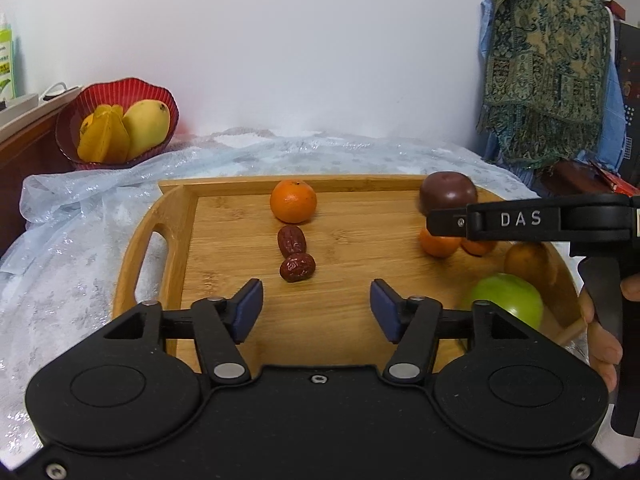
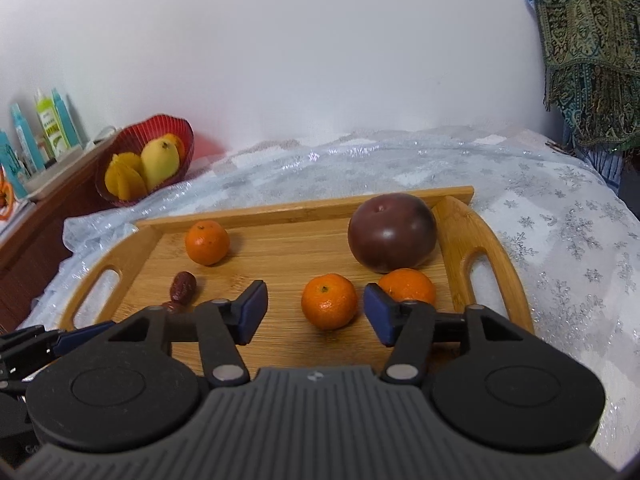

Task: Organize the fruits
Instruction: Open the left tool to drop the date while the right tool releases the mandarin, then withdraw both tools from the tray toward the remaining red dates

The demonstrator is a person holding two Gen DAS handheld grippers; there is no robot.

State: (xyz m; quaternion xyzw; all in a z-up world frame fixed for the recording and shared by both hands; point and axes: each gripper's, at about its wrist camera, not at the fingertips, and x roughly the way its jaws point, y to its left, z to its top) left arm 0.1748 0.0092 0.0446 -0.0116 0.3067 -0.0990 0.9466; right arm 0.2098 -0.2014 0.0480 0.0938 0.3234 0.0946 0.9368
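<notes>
Both wrist views look forward and down, close over the wooden tray (image 1: 176,216) (image 2: 456,232), shared by both.

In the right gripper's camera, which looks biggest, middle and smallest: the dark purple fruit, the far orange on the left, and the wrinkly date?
1. Dark purple fruit, clearly biggest.
2. Far orange.
3. Wrinkly date, smallest, though it lies nearer the camera.

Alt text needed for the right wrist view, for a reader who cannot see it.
The right gripper, jaws open and empty, hovers over a wooden tray with a tangerine just ahead between its fingers. The tray also holds two more tangerines, a dark purple fruit and a red date; a red fruit bowl sits behind.
</notes>
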